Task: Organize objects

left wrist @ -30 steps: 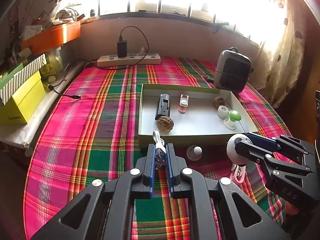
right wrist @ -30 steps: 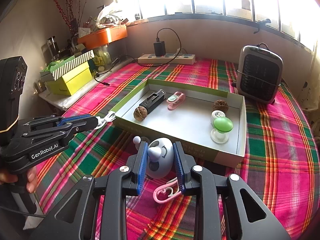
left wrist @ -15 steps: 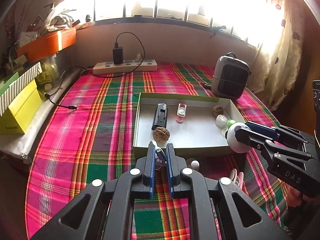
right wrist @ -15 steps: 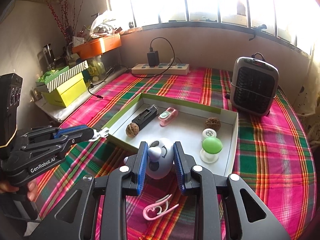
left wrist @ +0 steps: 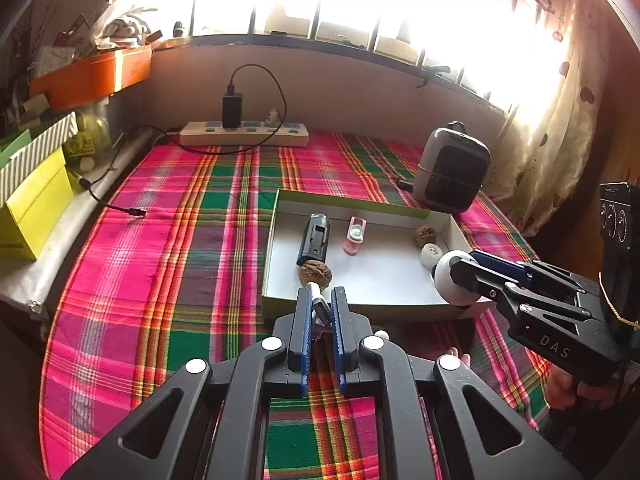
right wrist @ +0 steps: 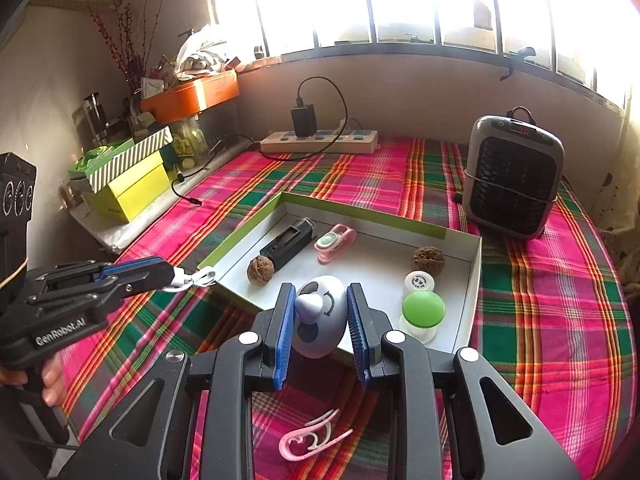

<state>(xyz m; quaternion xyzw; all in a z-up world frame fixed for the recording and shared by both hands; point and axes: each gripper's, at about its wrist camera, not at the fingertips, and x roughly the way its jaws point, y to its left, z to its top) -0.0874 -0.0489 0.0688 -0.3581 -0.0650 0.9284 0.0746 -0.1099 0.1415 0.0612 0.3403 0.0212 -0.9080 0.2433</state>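
Observation:
A shallow white box with a green rim (left wrist: pixel 352 202) (right wrist: pixel 360 212) lies on the plaid cloth. It holds a black battery holder (left wrist: pixel 314 238), a pink clip device (left wrist: pixel 355 233), two walnuts (left wrist: pixel 315 274) (right wrist: pixel 428 260), a white cap (right wrist: pixel 418 281) and a green-topped piece (right wrist: pixel 423 310). My left gripper (left wrist: pixel 320 300) is shut on a small white cable piece (right wrist: pixel 192 279) near the box's front left corner. My right gripper (right wrist: pixel 318 300) is shut on a white panda-face toy (right wrist: pixel 320 316) (left wrist: pixel 452 280), held over the box's front edge.
A grey heater (right wrist: pixel 514 172) stands behind the box on the right. A power strip with a charger (left wrist: pixel 244 134) lies by the far wall. Yellow and striped boxes (left wrist: pixel 32 184) sit on the left ledge. A pink clip (right wrist: pixel 308 436) lies on the cloth under my right gripper.
Both grippers have lifted and moved towards the box with their loads. The panda toy now hangs over the box's front edge; the cable piece is nearer the front left corner.

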